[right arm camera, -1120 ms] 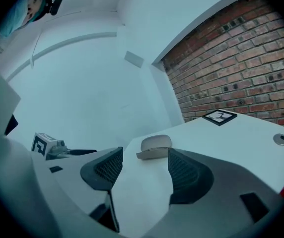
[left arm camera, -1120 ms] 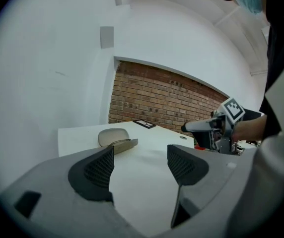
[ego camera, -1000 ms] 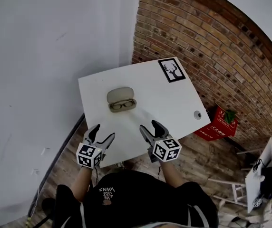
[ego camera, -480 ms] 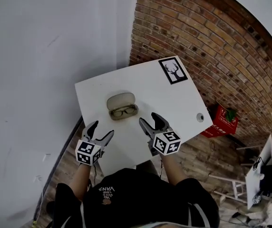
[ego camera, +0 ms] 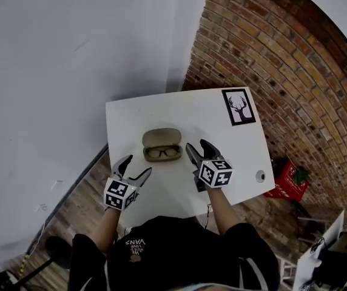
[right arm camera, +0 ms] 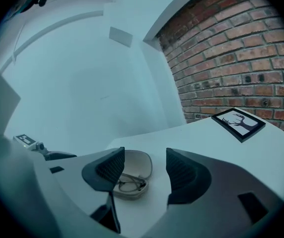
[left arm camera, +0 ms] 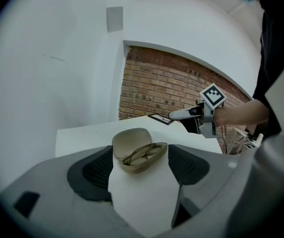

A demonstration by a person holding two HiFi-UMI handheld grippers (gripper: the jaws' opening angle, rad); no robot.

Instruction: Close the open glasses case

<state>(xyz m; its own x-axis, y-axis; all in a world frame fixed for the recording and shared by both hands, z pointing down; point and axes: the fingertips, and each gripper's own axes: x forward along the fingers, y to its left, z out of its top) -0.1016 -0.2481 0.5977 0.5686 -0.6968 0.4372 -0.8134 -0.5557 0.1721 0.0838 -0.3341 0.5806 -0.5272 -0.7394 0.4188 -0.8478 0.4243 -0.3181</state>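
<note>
Seen from above, a white worktop (ego camera: 179, 111) fills the middle of the frame, set in a corner between a white wall (ego camera: 70, 59) at left and a brick wall (ego camera: 295, 71) at upper right. An open beige glasses case (ego camera: 161, 139) lies on the lower-left part of the worktop, its lid folded back toward the top of the frame and a pair of dark-rimmed eyeglasses (ego camera: 162, 153) resting in its tray. A framed deer picture (ego camera: 239, 107) lies flat at the worktop's upper right corner. The left tool (ego camera: 137, 166) hovers at the worktop's lower left edge, below and left of the case, jaws spread and released — nothing sits between them, and the case lies ahead in its own view. The right tool (ego camera: 198, 144) is just right of the case, jaws apart but closing; its own view shows the case in the gap beyond the pads, which do not press on it. A person's dark-clothed torso (ego camera: 179, 253) fills the bottom of the frame.
</note>
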